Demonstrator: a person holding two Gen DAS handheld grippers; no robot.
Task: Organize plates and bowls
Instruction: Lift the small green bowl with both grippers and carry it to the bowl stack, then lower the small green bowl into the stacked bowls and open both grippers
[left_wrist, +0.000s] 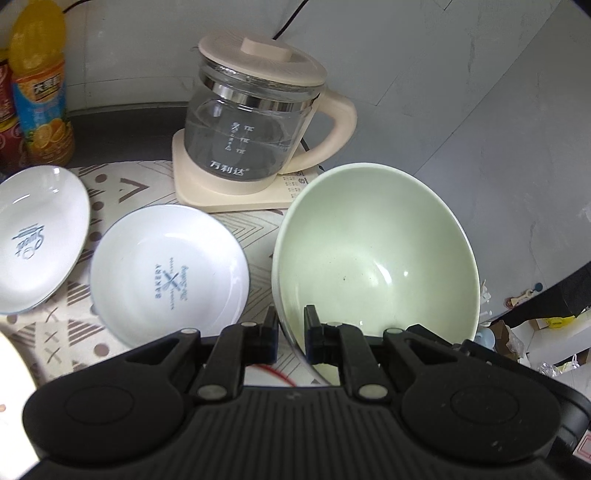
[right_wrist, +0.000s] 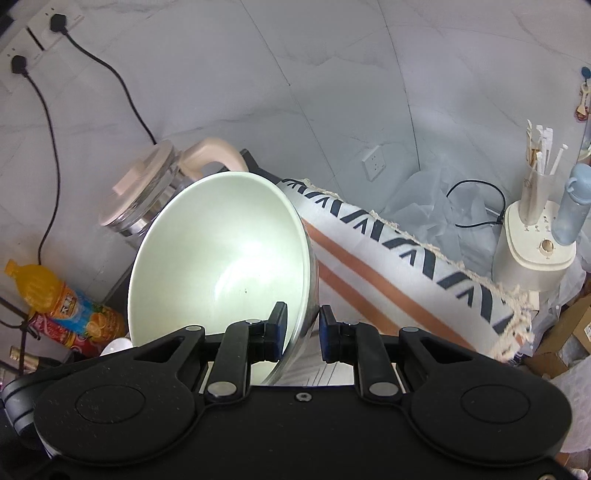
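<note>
**Two green bowls held up by their rims**

Patterned cloth (left_wrist: 110, 184) covers the counter. Nearest, the left gripper (left_wrist: 290, 332) is clamped on the rim of a pale green bowl (left_wrist: 373, 254), tilted clear of the cloth, likely for stacking. Right gripper (right_wrist: 303, 332) likewise pinches a second green bowl (right_wrist: 221, 258). Two white plates (left_wrist: 170, 273) lie toward the cloth's left edge; the kettle (left_wrist: 255, 122) stands at its far edge.
</note>
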